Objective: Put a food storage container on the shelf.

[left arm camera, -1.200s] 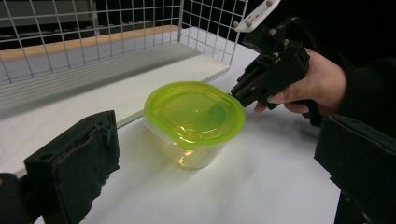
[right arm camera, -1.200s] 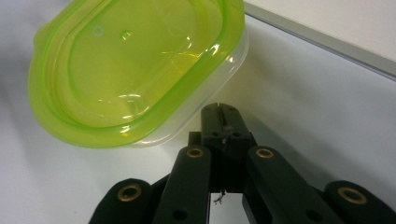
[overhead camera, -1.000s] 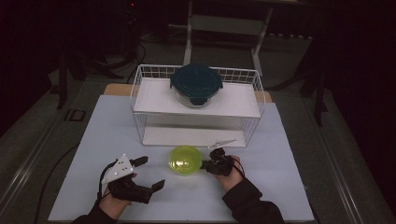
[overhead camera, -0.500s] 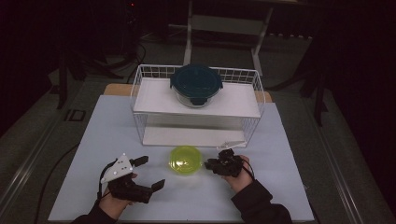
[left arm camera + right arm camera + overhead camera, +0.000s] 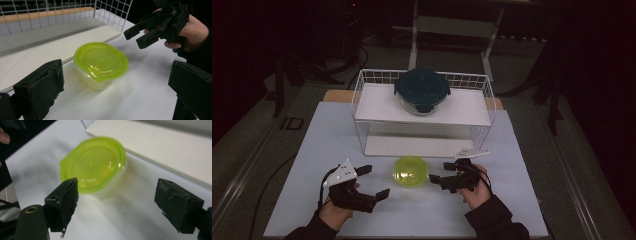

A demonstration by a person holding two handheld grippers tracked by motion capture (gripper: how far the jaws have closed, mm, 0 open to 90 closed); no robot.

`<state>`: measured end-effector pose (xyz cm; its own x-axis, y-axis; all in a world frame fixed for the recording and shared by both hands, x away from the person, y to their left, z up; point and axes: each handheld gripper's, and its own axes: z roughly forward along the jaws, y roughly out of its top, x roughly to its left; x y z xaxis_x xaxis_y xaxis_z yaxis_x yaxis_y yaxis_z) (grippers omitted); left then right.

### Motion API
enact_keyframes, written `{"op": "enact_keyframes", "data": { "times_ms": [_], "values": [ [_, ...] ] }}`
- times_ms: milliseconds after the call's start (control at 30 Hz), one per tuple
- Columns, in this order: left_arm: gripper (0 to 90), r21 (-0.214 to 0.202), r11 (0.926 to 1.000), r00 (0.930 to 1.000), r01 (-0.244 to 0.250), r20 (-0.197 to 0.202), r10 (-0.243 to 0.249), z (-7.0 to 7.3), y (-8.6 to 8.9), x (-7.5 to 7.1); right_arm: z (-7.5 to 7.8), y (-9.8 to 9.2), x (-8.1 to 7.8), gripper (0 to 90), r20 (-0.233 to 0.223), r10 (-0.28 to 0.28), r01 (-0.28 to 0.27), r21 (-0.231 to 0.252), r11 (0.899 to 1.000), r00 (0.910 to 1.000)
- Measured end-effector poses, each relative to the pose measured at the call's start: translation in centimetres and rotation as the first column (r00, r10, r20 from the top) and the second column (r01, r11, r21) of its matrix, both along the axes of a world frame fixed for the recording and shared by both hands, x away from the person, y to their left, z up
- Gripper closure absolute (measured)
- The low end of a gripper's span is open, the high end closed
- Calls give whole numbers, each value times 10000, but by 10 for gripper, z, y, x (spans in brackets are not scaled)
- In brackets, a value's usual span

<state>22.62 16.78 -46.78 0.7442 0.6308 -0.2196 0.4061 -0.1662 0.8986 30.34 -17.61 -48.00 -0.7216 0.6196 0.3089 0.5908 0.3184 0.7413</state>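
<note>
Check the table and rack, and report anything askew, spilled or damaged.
Nothing stands out. The green-lidded container sits upright on the table with its lid on, nothing spilled around it. The dark-lidded bowl stands level on the wire rack. Both the left gripper and the right gripper are open, apart from the container.

Desk [image 5: 332,145]: pale, white-topped surface with a wooden edge showing at the far side, behind the rack.
Wire rack [image 5: 362,107]: white, stands on the far half of the desk; it has an upper white shelf [image 5: 467,112] and a lower white board [image 5: 422,146].
Round container [image 5: 422,91]: dark teal lid, sits on the upper shelf, near its middle.
Small tub [image 5: 410,172]: clear, with a yellow-green lid, stands directly on the desk just in front of the lower board.
</note>
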Motion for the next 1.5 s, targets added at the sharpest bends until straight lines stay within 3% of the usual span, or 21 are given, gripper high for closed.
{"op": "enact_keyframes", "data": {
  "times_ms": [233,300,367,400,433,467,500,533,633,700,733,767,800,867,967,1100,1233,1367,1400,1433,1500],
  "values": [
    [6,-484,9988,9954,29,-956,-76,8,-2,23,14,-3,5,183,189,-122,109,649,9978,9997],
    [7,-559,9984,9944,49,-1047,-107,9,-2,27,16,-3,6,183,242,-114,95,747,9972,9996],
    [7,-659,9978,9914,78,-1300,-163,10,-4,33,18,-3,10,183,150,-2,-9,739,9973,9999],
    [7,-734,9972,9858,173,-1653,-293,11,-6,39,20,-2,13,172,194,20,-36,845,9964,9998],
    [7,-734,9972,9858,173,-1653,-293,11,-6,39,20,-2,13,172,194,20,-36,845,9964,9998],
    [7,-952,9953,9783,188,-2038,-379,9,-7,46,19,0,16,170,20,70,-71,891,9960,10000],
    [7,-952,9953,9783,188,-2038,-379,9,-7,46,19,0,16,170,20,70,-71,891,9960,10000],
    [7,-1022,9945,9672,209,-2498,-460,6,-9,52,17,2,21,171,-540,-1,51,929,9957,9985],
    [7,-1315,9910,9413,268,-3303,-693,0,-11,62,12,4,27,115,-1374,-112,276,1185,9926,9905],
    [8,-1431,9891,9238,340,-3732,-858,-5,-13,66,8,6,30,120,-2053,-293,593,1419,9881,9783],
    [8,-1543,9875,9122,308,-3996,-909,-7,-14,68,7,7,31,135,-2204,-316,631,1374,9885,9749],
    [8,-1543,9875,9122,308,-3996,-909,-7,-14,68,7,7,31,135,-2204,-316,631,1374,9885,9749],
    [8,-1815,9833,8952,162,-4354,-951,-11,-13,71,5,8,31,146,-2280,-376,715,1424,9872,9729],
    [82,-2020,9792,8664,-189,-4921,-847,-17,-12,76,-1,8,35,244,-3110,-332,881,1643,9825,9498],
    [164,-1922,9799,8338,-533,-5486,-622,-25,-12,81,-8,7,39,328,-3867,-360,1116,1749,9782,9215],
    [309,-1835,9794,7892,-841,-6123,-469,-35,-13,86,-17,9,42,466,-4401,-390,1203,1586,9800,8971],
    [440,-1647,9812,7710,-1005,-6363,-279,-41,-14,90,-23,9,45,554,-4711,-553,1406,1477,9790,8804],
    [531,-1565,9818,7654,-1075,-6433,-188,-43,-15,91,-26,11,46,619,-4938,-545,1450,1470,9784,8679],
    [531,-1550,9803,7545,-1228,-6562,-92,-45,-16,93,-27,11,46,648,-4996,-544,1457,1455,9786,8645],
    [569,-1510,9815,7522,-1176,-6588,-113,-46,-16,93,-29,13,46,676,-5138,-515,1454,1443,9788,8564],
    [611,-1588,9809,7483,-1123,-6630,-217,-47,-16,94,-29,13,46,726,-5180,-462,1413,1456,9792,8542]
  ]
}}
